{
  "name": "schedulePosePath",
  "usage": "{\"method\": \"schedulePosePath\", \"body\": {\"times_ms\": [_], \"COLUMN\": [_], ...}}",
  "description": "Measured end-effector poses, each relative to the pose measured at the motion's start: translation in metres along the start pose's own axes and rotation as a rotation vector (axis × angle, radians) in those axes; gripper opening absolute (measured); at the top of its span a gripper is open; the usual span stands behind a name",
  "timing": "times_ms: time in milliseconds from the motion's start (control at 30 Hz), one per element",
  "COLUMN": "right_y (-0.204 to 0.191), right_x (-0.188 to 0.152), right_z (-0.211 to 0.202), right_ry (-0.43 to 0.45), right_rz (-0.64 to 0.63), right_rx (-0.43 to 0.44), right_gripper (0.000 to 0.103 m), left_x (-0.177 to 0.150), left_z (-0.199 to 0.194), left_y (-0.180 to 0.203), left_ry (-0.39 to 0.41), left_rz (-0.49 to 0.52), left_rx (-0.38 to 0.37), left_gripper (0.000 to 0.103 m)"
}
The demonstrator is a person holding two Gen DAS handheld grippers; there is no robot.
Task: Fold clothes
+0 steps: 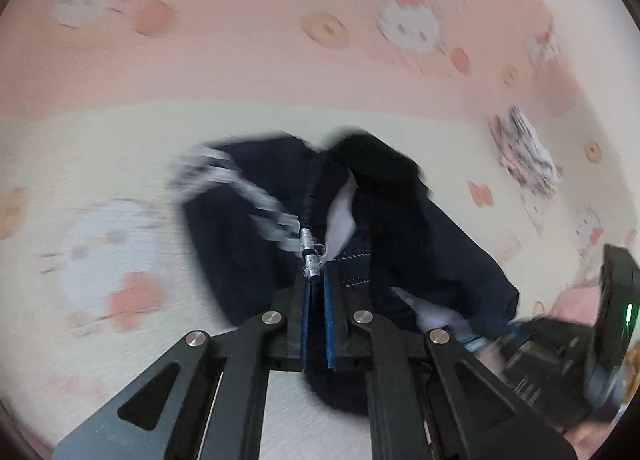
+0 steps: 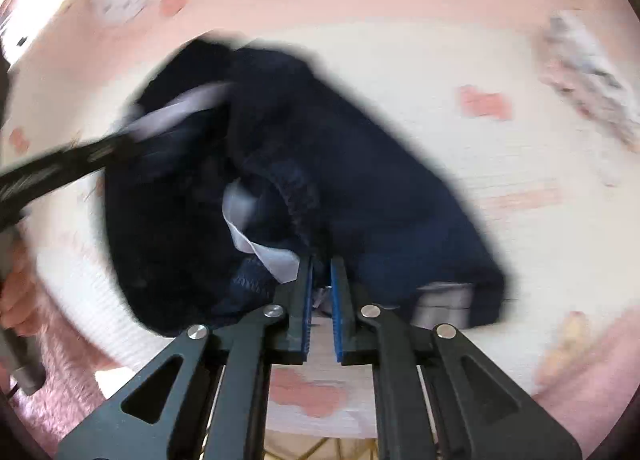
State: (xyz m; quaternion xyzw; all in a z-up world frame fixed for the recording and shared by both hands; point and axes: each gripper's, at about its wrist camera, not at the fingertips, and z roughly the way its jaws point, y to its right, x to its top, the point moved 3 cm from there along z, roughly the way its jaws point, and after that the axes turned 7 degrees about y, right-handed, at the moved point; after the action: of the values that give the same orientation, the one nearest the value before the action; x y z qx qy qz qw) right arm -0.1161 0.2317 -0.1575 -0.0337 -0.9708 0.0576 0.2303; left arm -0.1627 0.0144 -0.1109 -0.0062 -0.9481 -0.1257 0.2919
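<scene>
Left gripper [image 1: 318,280]: black linkage arms come up from the bottom edge of the left wrist view, blue-padded fingers nearly together and clamped on a fold of the crumpled dark navy garment with white stripes and white lining [image 1: 240,236]. A dark drawcord with a silver metal tip [image 1: 310,250] runs out from just above the fingertips, over the cloth.

Right gripper [image 2: 322,272]: same pose in its own view, arms rising from the bottom edge, blue pads close together and pinching the garment's [image 2: 280,163] near edge where a strip of white lining shows. A narrow gap is visible between the pads lower down; at the tips the cloth fills it.

Garment sits bunched in a heap on the cream and pink cotton bedsheet printed with white cartoon cats and pink bows [image 1: 120,139], roughly mid-frame in both views, just ahead of both grippers.

Hard to read:
- Heavy motion blur in both views; white sleeve stripes in the left view are smeared.
- Garment type can't be confirmed; too crumpled.
- Right gripper's body [image 1: 560,356] shows at the lower right of the left view, partly cut off, green indicator light on it.
- Left gripper [image 2: 60,167] shows as a blurred dark bar at the left of the right view; fingers not resolvable there.
- Person's hand [image 2: 20,300] at the left edge of the right view, cropped, with a pink fluffy sleeve [image 2: 60,380] below.
</scene>
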Motion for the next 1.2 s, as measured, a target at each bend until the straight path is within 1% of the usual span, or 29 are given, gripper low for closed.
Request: {"method": "schedulePosePath", "body": {"times_ms": [67, 167, 200, 267, 300, 367, 400, 433, 467, 533, 600, 667, 700, 733, 767, 833, 867, 900, 933, 967, 1000, 1033, 1067, 1100, 1200], "right_y": [0.014, 0.025, 0.029, 0.037, 0.037, 0.037, 0.027, 0.016, 0.003, -0.023, -0.043, -0.063, -0.067, -0.07, -0.072, -0.078, -0.082, -0.085, -0.089, -0.09, -0.092, -0.093, -0.09, -0.084, -0.063], "right_x": [0.007, 0.016, 0.02, 0.02, 0.017, 0.011, 0.005, 0.0, -0.005, -0.015, -0.021, -0.026, -0.027, -0.031, -0.036, -0.05, -0.056, -0.06, -0.063, -0.065, -0.067, -0.068, -0.067, -0.066, -0.063], "right_z": [-0.017, -0.048, -0.059, -0.072, -0.07, -0.066, -0.064, -0.063, -0.059, -0.052, -0.035, -0.019, -0.012, -0.005, 0.002, 0.009, 0.012, 0.015, 0.013, 0.011, 0.008, 0.006, 0.001, -0.004, -0.017], "right_ry": [0.045, 0.127, 0.155, 0.187, 0.161, 0.11, 0.088, 0.065, 0.04, -0.008, -0.026, -0.043, -0.044, -0.07, -0.096, -0.158, -0.187, -0.169, -0.166, -0.154, -0.141, -0.128, -0.091, -0.059, -0.035], "right_rz": [0.03, 0.031, 0.031, 0.005, 0.015, 0.034, 0.049, 0.063, 0.051, 0.029, 0.036, 0.043, 0.051, 0.044, 0.037, 0.029, 0.025, -0.002, -0.033, -0.069, -0.105, -0.142, -0.183, -0.213, -0.142], "right_rx": [-0.041, -0.115, -0.14, -0.216, -0.175, -0.091, 0.011, 0.112, 0.164, 0.265, 0.238, 0.21, 0.181, 0.166, 0.151, 0.172, 0.189, 0.18, 0.168, 0.12, 0.073, 0.024, -0.049, -0.11, -0.124], "right_gripper": [0.007, 0.007, 0.007, 0.008, 0.01, 0.012, 0.016, 0.025, 0.035, 0.042, 0.045, 0.052, 0.056, 0.059, 0.059, 0.058, 0.054, 0.048, 0.032, 0.022, 0.018, 0.015, 0.014, 0.014, 0.013], "left_x": [-0.005, -0.024, -0.034, -0.048, -0.054, -0.066, -0.072, -0.075, -0.078, -0.08, -0.083, -0.085, -0.084, -0.084, -0.083, -0.083, -0.084, -0.084, -0.083, -0.082, -0.081, -0.08, -0.078, -0.078, -0.084], "left_z": [-0.034, -0.089, -0.104, -0.11, -0.112, -0.106, -0.103, -0.1, -0.095, -0.085, -0.078, -0.075, -0.075, -0.076, -0.078, -0.078, -0.077, -0.075, -0.074, -0.072, -0.07, -0.068, -0.065, -0.061, -0.047], "left_y": [-0.018, -0.047, -0.06, -0.073, -0.079, -0.088, -0.09, -0.089, -0.088, -0.084, -0.08, -0.076, -0.076, -0.077, -0.078, -0.082, -0.085, -0.087, -0.089, -0.09, -0.09, -0.089, -0.087, -0.084, -0.07], "left_ry": [0.055, 0.141, 0.156, 0.131, 0.118, 0.092, 0.081, 0.078, 0.075, 0.059, 0.048, 0.041, 0.044, 0.049, 0.054, 0.058, 0.055, 0.045, 0.035, 0.026, 0.018, 0.007, -0.008, -0.023, -0.066], "left_rz": [-0.02, -0.107, -0.138, -0.141, -0.146, -0.174, -0.187, -0.198, -0.204, -0.2, -0.192, -0.185, -0.19, -0.196, -0.202, -0.211, -0.213, -0.21, -0.204, -0.195, -0.18, -0.16, -0.127, -0.098, -0.048], "left_rx": [0.073, 0.168, 0.204, 0.242, 0.251, 0.216, 0.201, 0.193, 0.184, 0.152, 0.139, 0.134, 0.127, 0.125, 0.129, 0.142, 0.16, 0.182, 0.195, 0.208, 0.22, 0.23, 0.235, 0.237, 0.218], "left_gripper": [0.006, 0.006, 0.006, 0.006, 0.006, 0.006, 0.006, 0.006, 0.006, 0.006, 0.006, 0.006, 0.006, 0.006, 0.006, 0.007, 0.007, 0.007, 0.008, 0.01, 0.021, 0.041, 0.051, 0.059, 0.059]}}
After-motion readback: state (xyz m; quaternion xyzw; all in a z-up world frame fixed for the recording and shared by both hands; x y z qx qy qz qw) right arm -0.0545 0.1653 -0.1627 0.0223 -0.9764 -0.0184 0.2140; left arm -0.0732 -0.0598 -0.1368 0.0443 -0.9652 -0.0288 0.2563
